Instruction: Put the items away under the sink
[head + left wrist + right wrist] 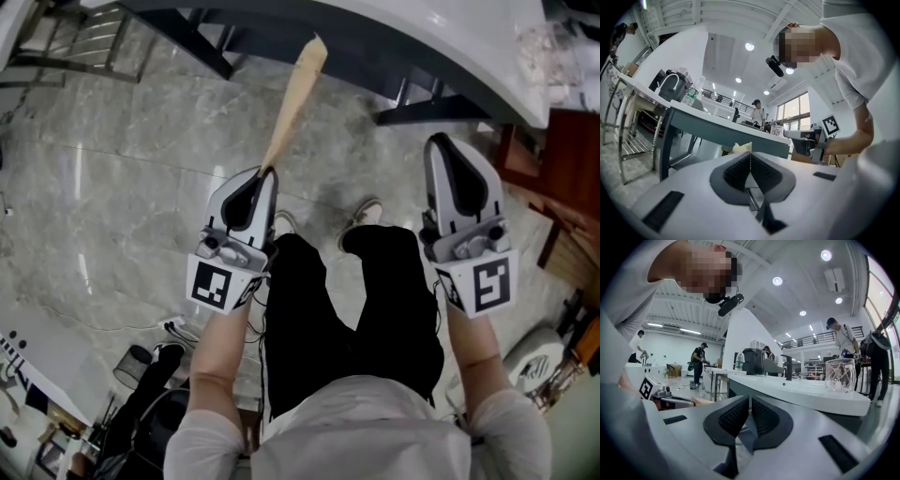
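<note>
My left gripper is shut on a long, thin tan sheet, perhaps a cloth. The sheet sticks forward and up toward the dark frame under the white sink counter. In the left gripper view only its pale end peeks over the closed jaws of that gripper. My right gripper is held level with it on the right, shut with nothing between its jaws, as the right gripper view also shows. Both hang in the air above the floor, in front of the counter.
The counter carries a black faucet, a clear jar and a water bottle. Dark legs brace it underneath. My feet stand on the grey marble floor. Wooden furniture is at the right, and people stand far off.
</note>
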The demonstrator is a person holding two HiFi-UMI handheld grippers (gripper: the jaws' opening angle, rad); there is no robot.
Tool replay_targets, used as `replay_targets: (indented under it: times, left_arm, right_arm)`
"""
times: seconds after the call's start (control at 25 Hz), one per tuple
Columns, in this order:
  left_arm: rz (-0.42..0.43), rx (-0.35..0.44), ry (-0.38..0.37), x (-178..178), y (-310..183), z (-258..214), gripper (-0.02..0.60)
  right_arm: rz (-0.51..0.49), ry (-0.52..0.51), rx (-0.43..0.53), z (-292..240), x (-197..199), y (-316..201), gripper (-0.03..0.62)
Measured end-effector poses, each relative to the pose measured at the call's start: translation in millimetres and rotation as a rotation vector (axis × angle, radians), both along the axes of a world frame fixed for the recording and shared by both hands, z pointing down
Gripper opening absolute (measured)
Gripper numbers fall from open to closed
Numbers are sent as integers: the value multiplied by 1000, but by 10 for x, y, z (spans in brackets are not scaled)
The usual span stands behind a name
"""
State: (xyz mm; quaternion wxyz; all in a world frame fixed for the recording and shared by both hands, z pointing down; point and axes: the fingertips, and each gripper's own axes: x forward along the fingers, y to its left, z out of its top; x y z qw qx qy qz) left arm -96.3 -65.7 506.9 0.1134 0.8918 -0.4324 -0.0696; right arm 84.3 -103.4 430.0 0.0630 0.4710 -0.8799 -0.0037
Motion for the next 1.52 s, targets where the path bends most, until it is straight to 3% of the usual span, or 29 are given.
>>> replay_targets:
  times: [0.28, 0.76, 0.92, 1.2, 1.52]
  left_arm:
    - [7, 1, 8, 98, -205, 315, 6]
    - [15, 15, -50, 346, -679, 995, 6]
    - [20, 28, -24, 484, -860, 1101, 6]
    - [44, -13, -15, 699, -1164, 1418, 6]
    - [-17, -114, 39, 846, -1778, 1852, 6]
  right_arm:
    - [-10, 15, -2, 280, 67, -79, 44]
    - [6, 30, 1, 809, 279, -234, 44]
    - [-2, 36, -12, 965, 334, -269, 44]
    - [14, 38, -4, 1128, 376, -466, 44]
    - [57, 50, -26, 1298, 591, -575, 44]
